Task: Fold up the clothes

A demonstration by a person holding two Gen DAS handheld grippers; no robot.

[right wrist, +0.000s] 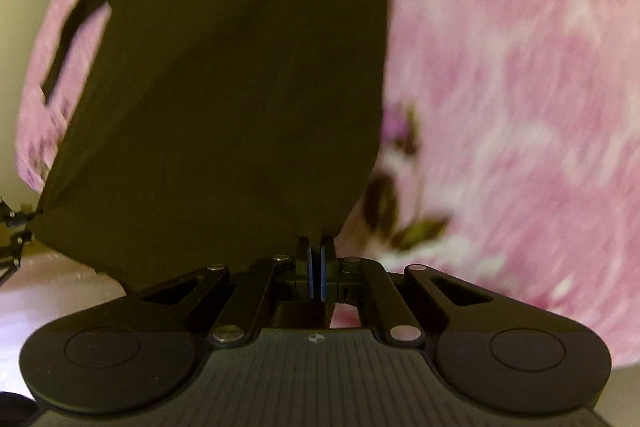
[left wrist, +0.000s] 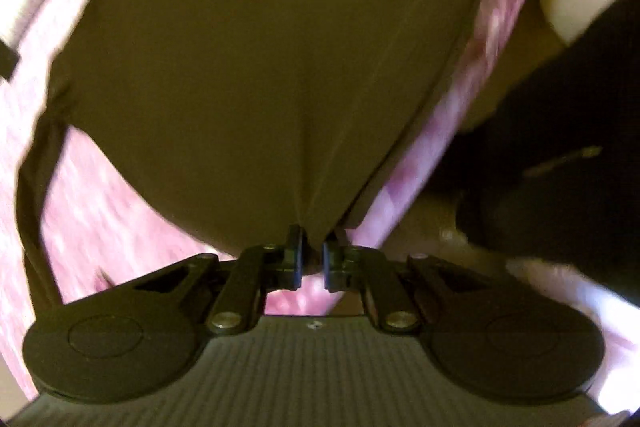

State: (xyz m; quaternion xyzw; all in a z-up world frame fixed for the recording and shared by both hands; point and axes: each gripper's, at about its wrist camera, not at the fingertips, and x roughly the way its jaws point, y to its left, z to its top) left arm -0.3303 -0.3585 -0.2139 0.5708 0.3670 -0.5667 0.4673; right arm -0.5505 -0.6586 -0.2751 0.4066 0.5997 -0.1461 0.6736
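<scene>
A pink flowered bedspread point(right wrist: 520, 67) covered the bed and filled most of both views, blurred throughout. It was the largest thing there, running out past the frame on the right in the right wrist view and curving around the far and left sides in the left wrist view point(left wrist: 100, 207).

One dark olive garment point(left wrist: 260, 67) was spread over the spread, lifted at its near edge. It fanned wide at the far side and drew down to a pinched point at each tool. A strap or thin strip of it trailed along its left edge, and a doubled hem showed along its right edge. In the right wrist view the garment point(right wrist: 240, 87) took the left and middle, with bare spread open to the right of it.

Two grippers were in use. The left gripper point(left wrist: 311, 259) had its jaws nearly together, clamped on a near corner of the garment. The right gripper point(right wrist: 315, 263) was closed tight on the other near corner.

A dark shape point(left wrist: 560, 167) stood off the bed's right edge, too blurred to name.

No containers were in sight.
</scene>
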